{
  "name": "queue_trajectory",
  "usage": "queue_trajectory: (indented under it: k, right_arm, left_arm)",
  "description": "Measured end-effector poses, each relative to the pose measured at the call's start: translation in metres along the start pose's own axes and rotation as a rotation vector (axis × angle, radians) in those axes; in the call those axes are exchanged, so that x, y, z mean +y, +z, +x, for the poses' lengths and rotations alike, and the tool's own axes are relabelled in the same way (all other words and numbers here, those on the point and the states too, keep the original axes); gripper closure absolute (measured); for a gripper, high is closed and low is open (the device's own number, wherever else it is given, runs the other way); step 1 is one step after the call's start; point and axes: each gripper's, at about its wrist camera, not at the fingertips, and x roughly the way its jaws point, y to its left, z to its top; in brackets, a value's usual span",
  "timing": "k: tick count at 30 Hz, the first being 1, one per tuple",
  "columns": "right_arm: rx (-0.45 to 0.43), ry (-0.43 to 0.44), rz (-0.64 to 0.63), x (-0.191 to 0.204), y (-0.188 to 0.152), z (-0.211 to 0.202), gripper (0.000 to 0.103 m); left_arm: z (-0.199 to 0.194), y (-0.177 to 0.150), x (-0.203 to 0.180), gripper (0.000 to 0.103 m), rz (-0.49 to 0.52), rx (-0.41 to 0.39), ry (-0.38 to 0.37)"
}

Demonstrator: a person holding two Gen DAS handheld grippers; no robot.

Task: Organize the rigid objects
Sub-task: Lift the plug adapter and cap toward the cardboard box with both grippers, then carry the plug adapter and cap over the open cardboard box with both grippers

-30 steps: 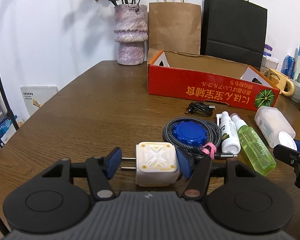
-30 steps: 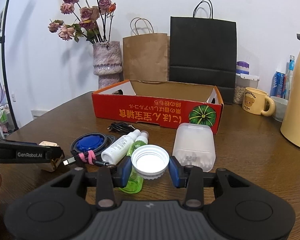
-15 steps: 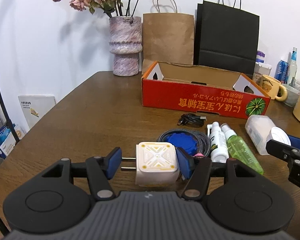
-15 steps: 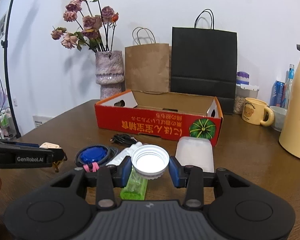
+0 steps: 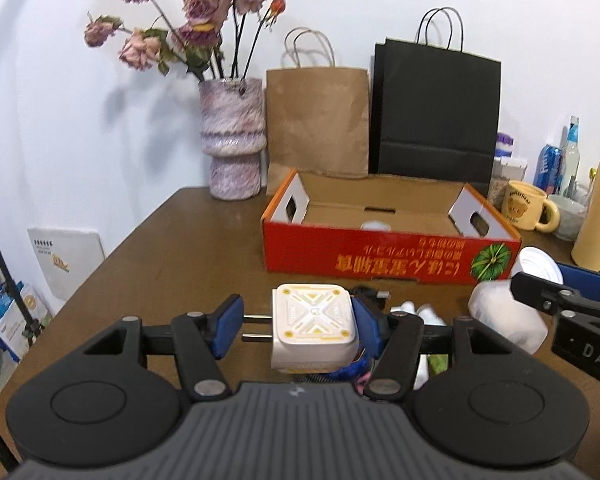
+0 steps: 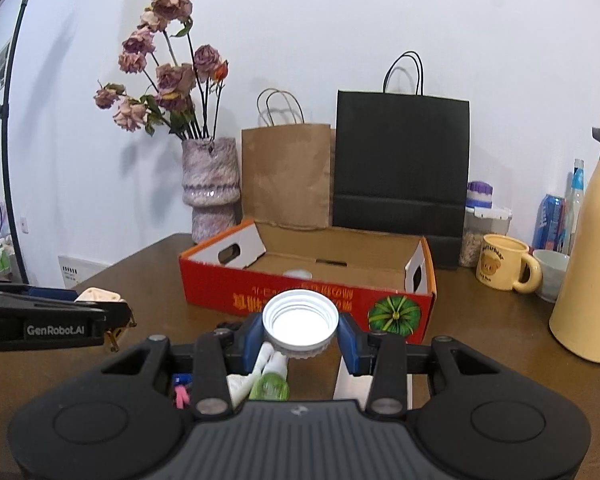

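Both tongs loaded near the box

While the left tongs grip a white plug adapter across its prongs and body, the right tongs clamp a white lid by its rim. Both items sit clear of the bench, on the near side of the red box. One pale round item lies inside that box. Bottles lie on the bench below the lid.

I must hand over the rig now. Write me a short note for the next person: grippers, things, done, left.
Left gripper: shut on the white plug adapter, held above the table.
Right gripper: shut on the white lid, also lifted.
Red box: open, one small white thing inside.
Left: put both in the box, then the bottles and the frosted container on the table.
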Motion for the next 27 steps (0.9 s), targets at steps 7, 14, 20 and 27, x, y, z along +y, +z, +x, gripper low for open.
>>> queue_trajectory:
  k: [7, 14, 20, 27]
  right_arm:
    - [-0.026, -0.008, 0.008, -0.001, 0.016, 0.011, 0.064]
    - [-0.051, -0.023, 0.026, -0.006, 0.032, 0.026, 0.064]
    - [-0.052, -0.033, 0.046, -0.013, 0.042, 0.044, 0.064]
    - [-0.050, -0.041, 0.068, -0.025, 0.053, 0.068, 0.064]
  left_arm:
    - [0.006, 0.018, -0.008, 0.042, -0.002, -0.034, -0.014]
    - [0.021, 0.035, -0.015, 0.042, -0.018, -0.051, -0.021]
    - [0.038, 0.048, -0.021, 0.042, -0.024, -0.061, -0.027]
    - [0.056, 0.062, -0.025, 0.042, -0.038, -0.071, -0.019]
